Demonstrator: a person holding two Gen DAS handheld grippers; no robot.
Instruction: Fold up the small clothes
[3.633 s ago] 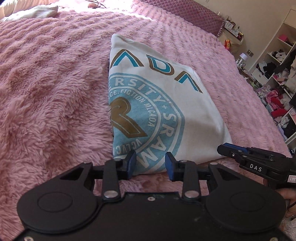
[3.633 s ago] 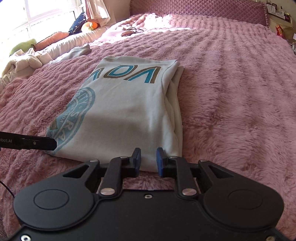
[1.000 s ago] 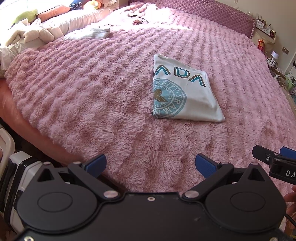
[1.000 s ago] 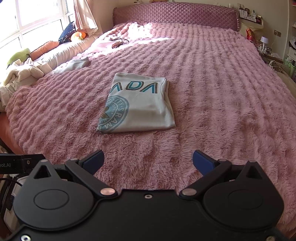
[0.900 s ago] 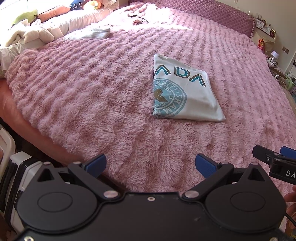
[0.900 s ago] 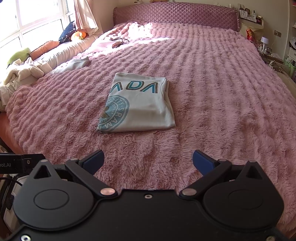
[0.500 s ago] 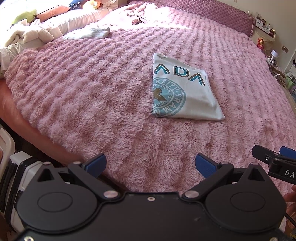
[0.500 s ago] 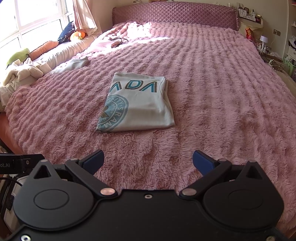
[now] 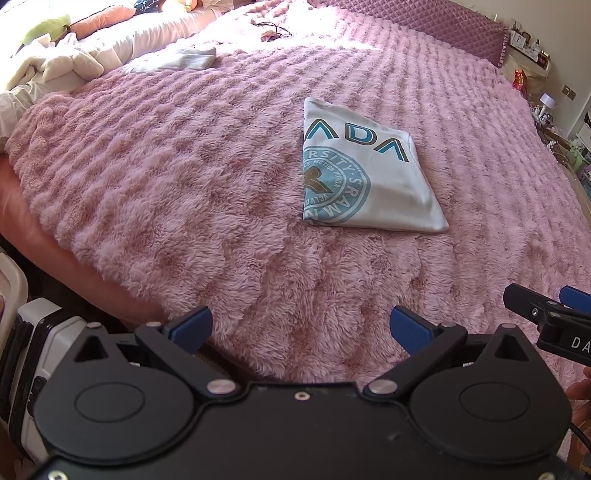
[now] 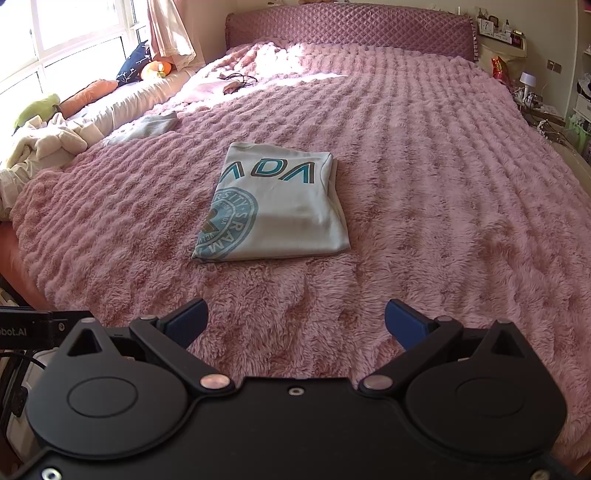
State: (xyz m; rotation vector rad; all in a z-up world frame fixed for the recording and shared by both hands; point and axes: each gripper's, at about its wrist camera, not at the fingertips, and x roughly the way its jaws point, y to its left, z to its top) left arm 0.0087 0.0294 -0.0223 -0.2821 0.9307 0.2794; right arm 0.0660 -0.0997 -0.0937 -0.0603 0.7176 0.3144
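Observation:
A white T-shirt [image 9: 365,173] with a teal round print lies folded into a flat rectangle on the pink fluffy bedspread [image 9: 184,184]. It also shows in the right wrist view [image 10: 277,210], mid-bed. My left gripper [image 9: 301,328] is open and empty, held back near the bed's near edge, well short of the shirt. My right gripper [image 10: 295,323] is open and empty, also near the bed's front edge. The right gripper's tip [image 9: 546,314] shows at the right of the left wrist view.
A pile of light clothes [image 10: 44,147] and a folded grey piece [image 10: 147,127] lie at the bed's left side. Pillows and soft toys [image 10: 147,70] line the window. The quilted headboard [image 10: 351,33] is at the back, cluttered shelves [image 10: 576,110] at right.
Since 3.6 s ago both grippers have opened and pulled back from the shirt's near edge to the bed's front. Over the last second almost nothing has moved.

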